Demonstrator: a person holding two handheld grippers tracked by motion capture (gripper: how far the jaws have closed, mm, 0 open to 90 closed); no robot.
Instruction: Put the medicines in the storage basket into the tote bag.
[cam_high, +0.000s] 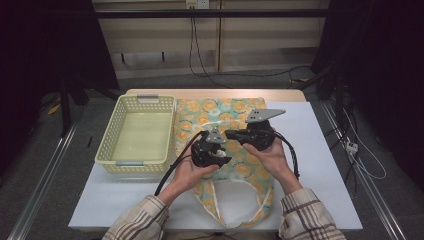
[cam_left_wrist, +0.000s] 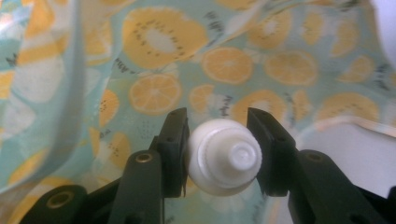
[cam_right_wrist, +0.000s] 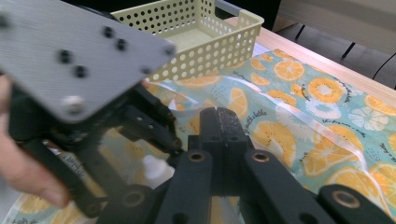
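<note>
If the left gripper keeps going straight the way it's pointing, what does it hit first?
Most likely the fruit-print bag. The left gripper points down at it, shut on a small white bottle, and the bottle would probably touch the fabric before the fingers do. Depth is unclear.

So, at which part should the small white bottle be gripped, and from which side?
Grip the small white bottle across its round body just behind the ribbed cap, one jaw on each side, as the left gripper does now. The cap points back toward the gripper, so the curved flanks are the free surfaces. The fruit-print bag lies beyond it.
</note>
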